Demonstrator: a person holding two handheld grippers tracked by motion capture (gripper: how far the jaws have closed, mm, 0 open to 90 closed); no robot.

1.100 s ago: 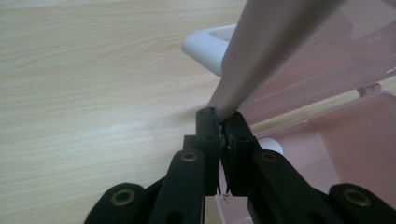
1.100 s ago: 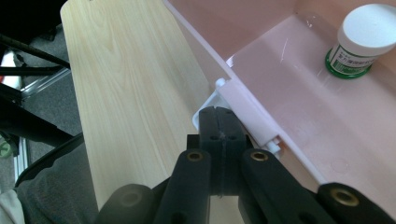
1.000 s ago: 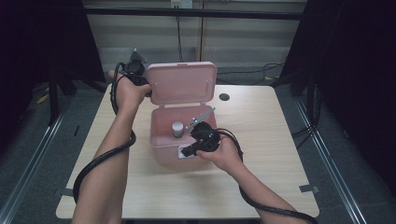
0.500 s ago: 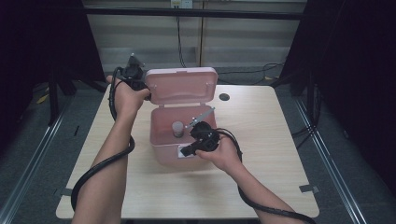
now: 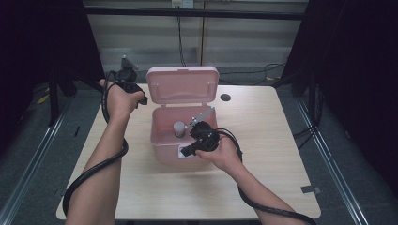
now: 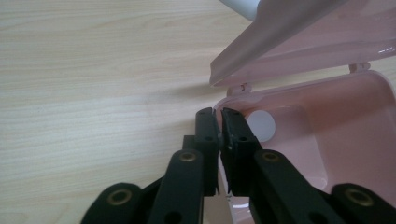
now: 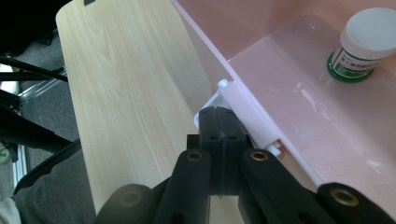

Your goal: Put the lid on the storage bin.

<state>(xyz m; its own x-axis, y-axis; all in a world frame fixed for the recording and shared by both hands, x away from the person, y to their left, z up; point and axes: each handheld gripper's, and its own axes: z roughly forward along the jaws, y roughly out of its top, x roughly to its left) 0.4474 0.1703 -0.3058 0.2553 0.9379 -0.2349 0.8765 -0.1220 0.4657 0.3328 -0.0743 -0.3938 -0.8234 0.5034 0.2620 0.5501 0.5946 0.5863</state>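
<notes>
pink box [image 5: 180, 136] at table [image 5: 272, 140] centre, lid [image 5: 183, 84] upright, small jar [image 5: 179, 128] inside. left gripper [image 6: 219, 122] clenched on the box's back corner rim by the hinge, its jaws having eased open a touch. right gripper [image 7: 219, 116] clamped tight on the white front latch [image 7: 247, 114].

over the last second we lifted the pink lid [image 5: 183, 84] further: it leaned low over the pink box [image 5: 164, 136] before, and now it stands nearly upright behind it. our left gripper [image 5: 133, 91] rose a little at the box's back left corner, its jaws parting slightly around the box wall [image 6: 219, 140].
</notes>
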